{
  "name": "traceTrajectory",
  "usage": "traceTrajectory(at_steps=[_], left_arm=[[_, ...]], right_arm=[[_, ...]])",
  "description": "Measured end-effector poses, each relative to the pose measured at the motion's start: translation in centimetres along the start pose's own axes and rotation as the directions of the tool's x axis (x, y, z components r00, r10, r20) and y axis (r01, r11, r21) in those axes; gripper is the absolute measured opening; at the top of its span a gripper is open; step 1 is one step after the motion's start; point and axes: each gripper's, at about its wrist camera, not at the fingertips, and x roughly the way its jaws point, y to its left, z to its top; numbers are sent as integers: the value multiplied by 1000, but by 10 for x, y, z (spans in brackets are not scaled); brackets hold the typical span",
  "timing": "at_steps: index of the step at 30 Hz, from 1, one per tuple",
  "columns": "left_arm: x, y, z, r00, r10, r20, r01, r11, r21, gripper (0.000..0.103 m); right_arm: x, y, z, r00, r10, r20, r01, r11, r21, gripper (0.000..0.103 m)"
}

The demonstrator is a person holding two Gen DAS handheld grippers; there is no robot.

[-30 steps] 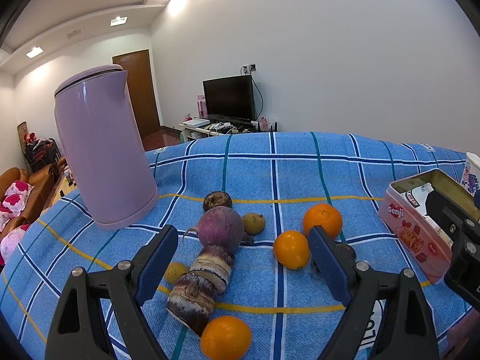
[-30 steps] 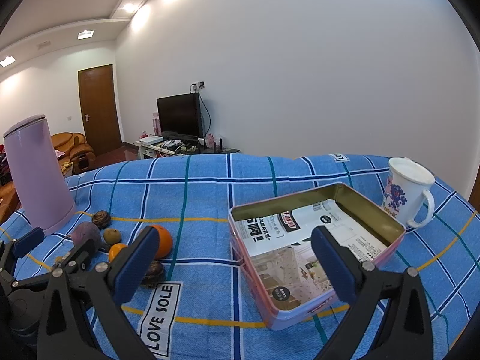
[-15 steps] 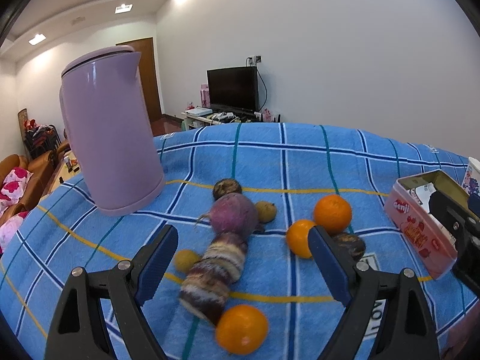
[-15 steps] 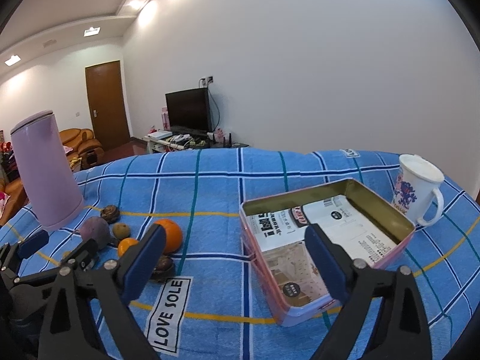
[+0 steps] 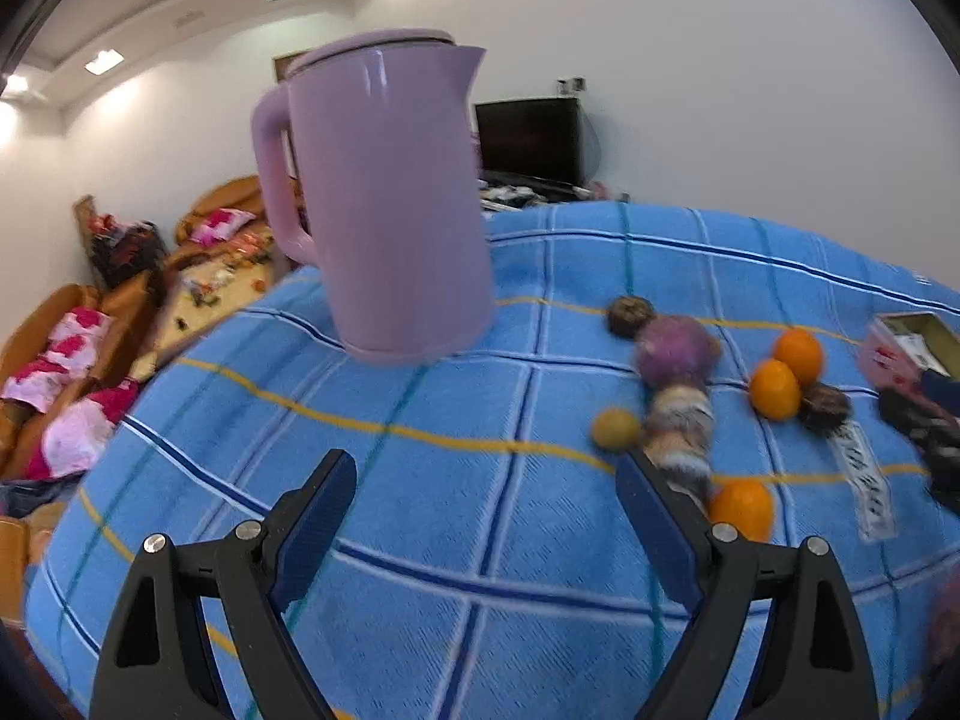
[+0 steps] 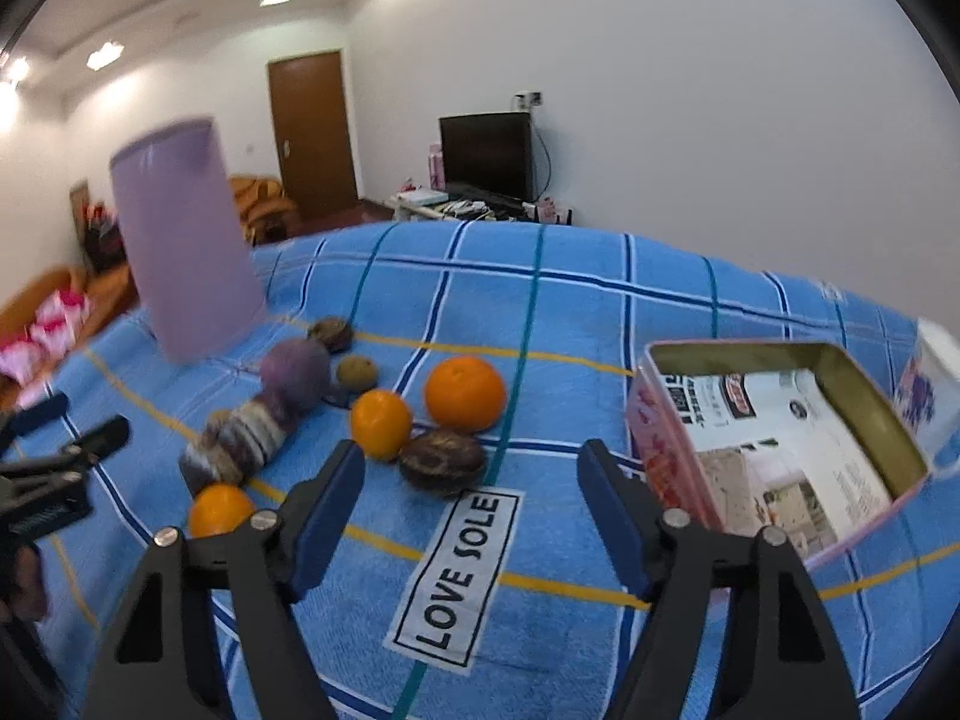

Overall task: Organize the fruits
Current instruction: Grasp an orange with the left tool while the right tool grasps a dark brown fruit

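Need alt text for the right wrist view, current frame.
Open right gripper hovers empty over a blue plaid cloth, fruits just ahead and an open tin at right. A lilac kettle stands blurred at left.

Pale lilac all over the kettle (image 5: 390,198). Bright blue on the tabletop cloth (image 6: 576,324), crossed by a check of navy-and-white, teal and yellow lines, with a white patch (image 6: 456,570) lettered and framed in black. Vivid orange on the three oranges (image 6: 465,393) (image 6: 380,423) (image 6: 219,510). Dusky purple on the round root (image 6: 297,375); purple, cream and brown bands on the long tuber (image 6: 240,441). Mottled dark brown on the oval fruit (image 6: 443,461), olive brown on the small one (image 6: 357,371). Pink outside and dull gold inside the tin (image 6: 654,444), lined with white printed paper. Black frames with dark blue pads on both tongs (image 5: 486,516) (image 6: 471,498). Brown on the door (image 6: 312,132).
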Motion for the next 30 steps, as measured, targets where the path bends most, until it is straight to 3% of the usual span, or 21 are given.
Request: traceTrajectory(at_steps=[5,9,11,12,14,15,17,21,22,26,30], left_arm=[[-8,-32,-5,986,-157,-56,161,985,59,89],[-8,-54,-12,971,-216,-99,225,970,88,89],[-3,-63,-15,965,-227,-133,239,967,86,89],[-2,-66,-16,963,-228,-146,241,967,84,89],[2,-74,-18,958,-236,-164,252,964,85,89],[3,-77,-18,956,-241,-169,258,962,85,89],[7,-83,-17,955,-236,-181,254,963,86,79],[23,-96,-17,945,-214,-246,238,969,71,65],[26,-95,-17,944,-212,-254,235,970,62,56],[29,-99,-15,958,-175,-229,195,978,70,39],[26,-98,-15,962,-167,-217,190,978,85,38]], right_arm=[[21,8,3,997,-1,-71,-1,999,-32,75],[40,7,6,990,14,-139,-20,999,-37,75],[57,9,8,980,-18,-199,7,998,-57,74],[65,9,9,974,-24,-226,11,998,-57,72],[82,8,9,957,7,-288,-17,999,-33,58],[85,7,8,953,20,-301,-29,999,-26,58],[84,7,9,955,30,-294,-42,998,-36,49],[76,6,5,957,33,-287,-47,998,-45,48],[73,5,4,958,38,-284,-52,998,-43,48],[53,-1,3,968,67,-243,-73,997,-18,48],[32,-9,7,978,102,-183,-99,995,26,48]])
